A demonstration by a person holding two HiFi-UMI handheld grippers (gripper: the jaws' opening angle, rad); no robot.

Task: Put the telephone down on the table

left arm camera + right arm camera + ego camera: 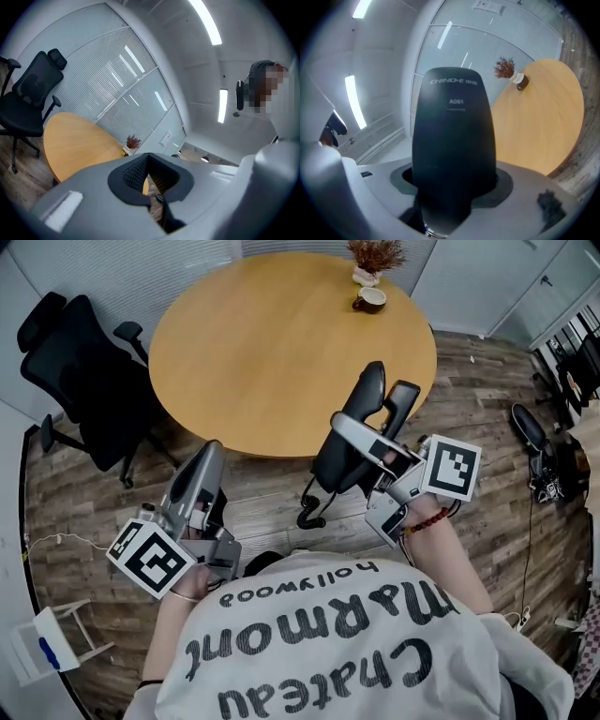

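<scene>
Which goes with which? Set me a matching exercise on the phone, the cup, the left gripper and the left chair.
Things:
1. phone
2. cup
3. left gripper
4. left chair

Places or states:
A. at the far edge of the table, by the plant
B. shut, with nothing in it
C. on the floor beside the table
D. held in the right gripper, off the table

Pairs: 1-D, 2-A, 3-B, 4-C
</scene>
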